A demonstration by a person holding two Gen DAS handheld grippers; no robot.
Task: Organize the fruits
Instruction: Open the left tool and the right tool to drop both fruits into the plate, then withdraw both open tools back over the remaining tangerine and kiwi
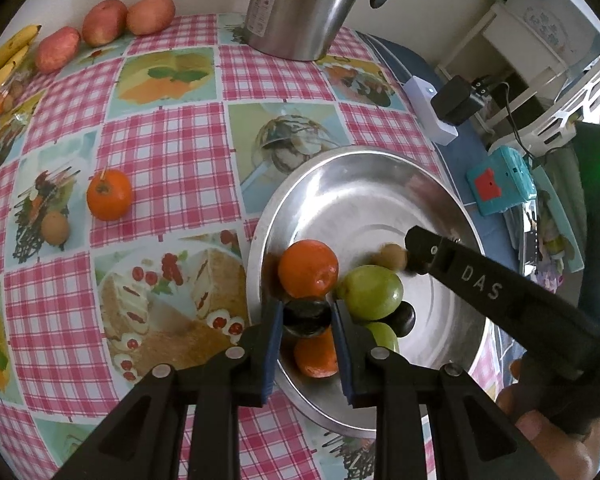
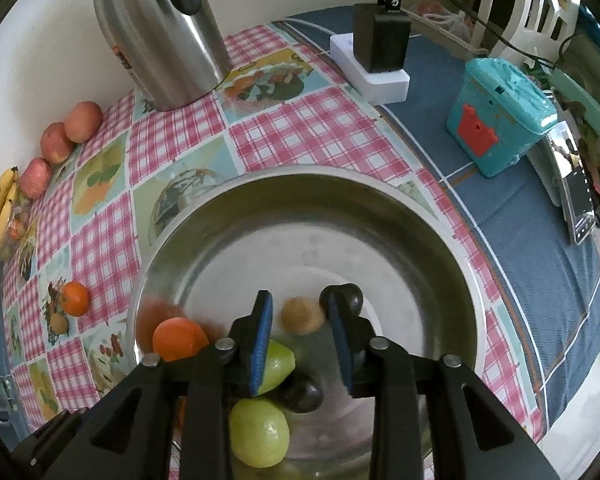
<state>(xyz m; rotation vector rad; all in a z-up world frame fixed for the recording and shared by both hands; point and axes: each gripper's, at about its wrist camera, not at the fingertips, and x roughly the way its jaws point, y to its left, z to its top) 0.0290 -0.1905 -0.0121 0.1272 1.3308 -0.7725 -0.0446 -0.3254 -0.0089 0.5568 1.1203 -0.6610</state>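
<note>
Around the bowl (image 2: 452,248) we see a steel kettle (image 2: 160,36) at the back of the checked cloth (image 1: 172,152), three apples (image 1: 100,22) and some bananas (image 1: 4,60) along the wall, a white power strip (image 2: 380,76) with a black adapter (image 2: 380,36) plugged in, and a teal box (image 2: 500,112) on the blue cloth (image 2: 520,248) beyond. One orange (image 1: 109,195) and a small brown fruit (image 1: 55,227) lie loose on the checked cloth, well apart from the bowl.

Inside the bowl the fruit crowds together at the near side: two oranges, the upper one (image 1: 308,269) bright and glossy, two green fruits (image 2: 259,432) pale and smooth, a dark plum (image 2: 302,394) beside them, and a brown fruit (image 2: 302,315) that looks blurred.

Our left gripper (image 1: 306,316) pinches a dark plum (image 1: 306,318) between its blue pads, just over the lower orange (image 1: 316,358) and just beside the upper one and a green fruit. Our right gripper (image 2: 300,334) stands parted over the bowl, pads touching nothing; the brown fruit lies in the gap beyond its tips, and another dark fruit (image 2: 350,296) sits behind the right finger. In the left view, the right gripper's arm crosses the bowl's right side, hiding part of it.
</note>
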